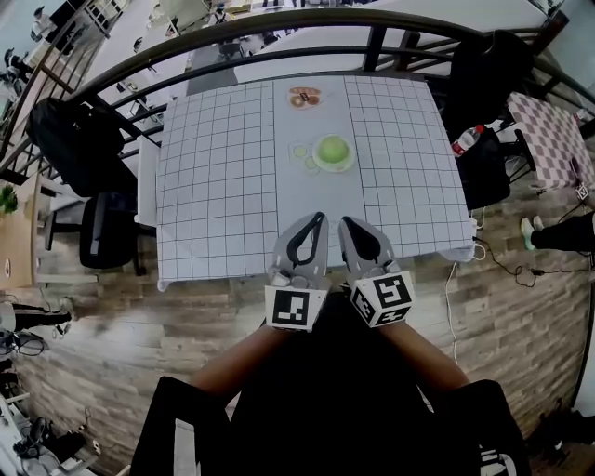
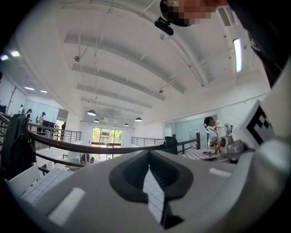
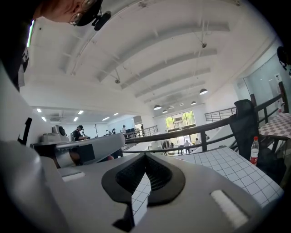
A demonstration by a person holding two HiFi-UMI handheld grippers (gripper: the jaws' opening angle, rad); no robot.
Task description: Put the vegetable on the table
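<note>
A round green vegetable (image 1: 333, 149) sits on a light green plate (image 1: 317, 162) near the middle of the white grid-cloth table (image 1: 214, 186). My left gripper (image 1: 320, 219) and right gripper (image 1: 345, 224) are side by side over the table's near edge, well short of the plate. Both are shut with nothing between the jaws. In the left gripper view the left gripper (image 2: 149, 166) points level across the table, and in the right gripper view so does the right gripper (image 3: 145, 157). The vegetable shows in neither gripper view.
A small plate of reddish food (image 1: 304, 97) lies at the table's far edge. A dark railing (image 1: 279, 26) runs behind the table. A black bag (image 1: 79, 139) and a black chair (image 1: 102, 232) stand to the left. A bottle (image 1: 468, 139) and a dark jacket (image 1: 488, 74) are on the right.
</note>
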